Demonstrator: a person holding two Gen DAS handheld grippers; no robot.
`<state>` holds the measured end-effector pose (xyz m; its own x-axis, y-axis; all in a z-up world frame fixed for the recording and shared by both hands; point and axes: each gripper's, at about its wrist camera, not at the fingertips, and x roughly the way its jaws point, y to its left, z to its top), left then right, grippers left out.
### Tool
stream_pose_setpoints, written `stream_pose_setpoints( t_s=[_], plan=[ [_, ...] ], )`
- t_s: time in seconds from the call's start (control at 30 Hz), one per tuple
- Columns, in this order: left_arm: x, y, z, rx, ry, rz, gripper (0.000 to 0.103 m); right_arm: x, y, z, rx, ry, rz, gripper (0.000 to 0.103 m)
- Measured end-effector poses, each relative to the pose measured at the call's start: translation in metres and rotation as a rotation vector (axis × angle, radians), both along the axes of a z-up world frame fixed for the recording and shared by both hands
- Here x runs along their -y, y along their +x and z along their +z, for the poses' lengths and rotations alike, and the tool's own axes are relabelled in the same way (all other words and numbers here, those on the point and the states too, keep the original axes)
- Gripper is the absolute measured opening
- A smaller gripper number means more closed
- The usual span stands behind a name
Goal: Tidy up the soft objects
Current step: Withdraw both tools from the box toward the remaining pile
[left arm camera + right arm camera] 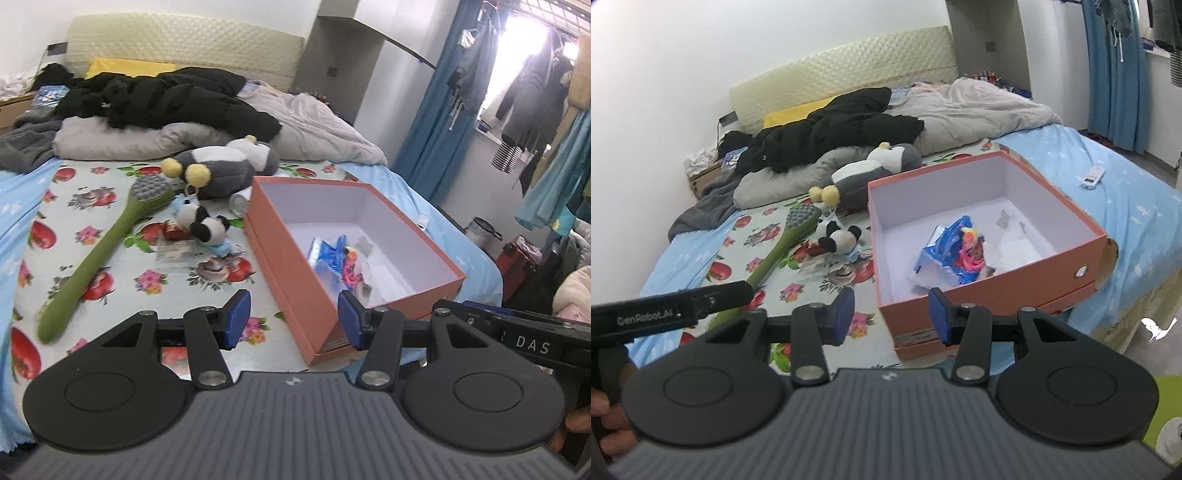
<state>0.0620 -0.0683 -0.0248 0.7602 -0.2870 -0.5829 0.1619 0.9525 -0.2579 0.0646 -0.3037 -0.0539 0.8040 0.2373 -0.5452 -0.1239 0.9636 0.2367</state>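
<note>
An open orange box [291, 269] [997, 291] stands on the bed, with a blue packet [328, 254] [942, 243] and a pink toy [351, 275] [971, 251] inside. Left of it lie a small panda plush [207, 227] [840, 238], a grey penguin plush [218, 170] [871, 173] and a green long-handled brush [107, 240] [783, 243]. My left gripper [293, 319] hovers open before the box's near corner, holding nothing. My right gripper [892, 315] is open in front of the box's near wall, also holding nothing.
A black jacket [166, 99] [842, 129] and grey bedding [317, 129] [979, 107] pile up at the headboard end. A white remote [1092, 176] lies on the blue sheet right of the box. Clothes hang by the window [528, 96]. A floral sheet [155, 280] covers the near bed.
</note>
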Motion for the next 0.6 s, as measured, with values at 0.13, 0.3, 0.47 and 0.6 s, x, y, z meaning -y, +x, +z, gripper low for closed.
stream_pose_setpoints(
  t_s=[0.13,0.3,0.47,0.6],
  plan=[
    [-0.010,-0.006,-0.003,-0.012,-0.005,0.024,0.058,-0.011,0.000,0.001,0.004,-0.004,0.033,0.047],
    [-0.029,-0.011,-0.009,-0.024,-0.013,0.072,0.058,-0.028,0.003,0.001,-0.002,-0.005,0.079,0.047],
    [-0.047,-0.019,-0.013,-0.029,-0.018,0.114,0.058,-0.050,0.004,0.002,-0.005,-0.009,0.137,0.047],
    [-0.061,-0.024,-0.022,-0.061,0.000,0.132,0.058,-0.064,0.003,0.000,-0.010,-0.009,0.175,0.047]
  ],
)
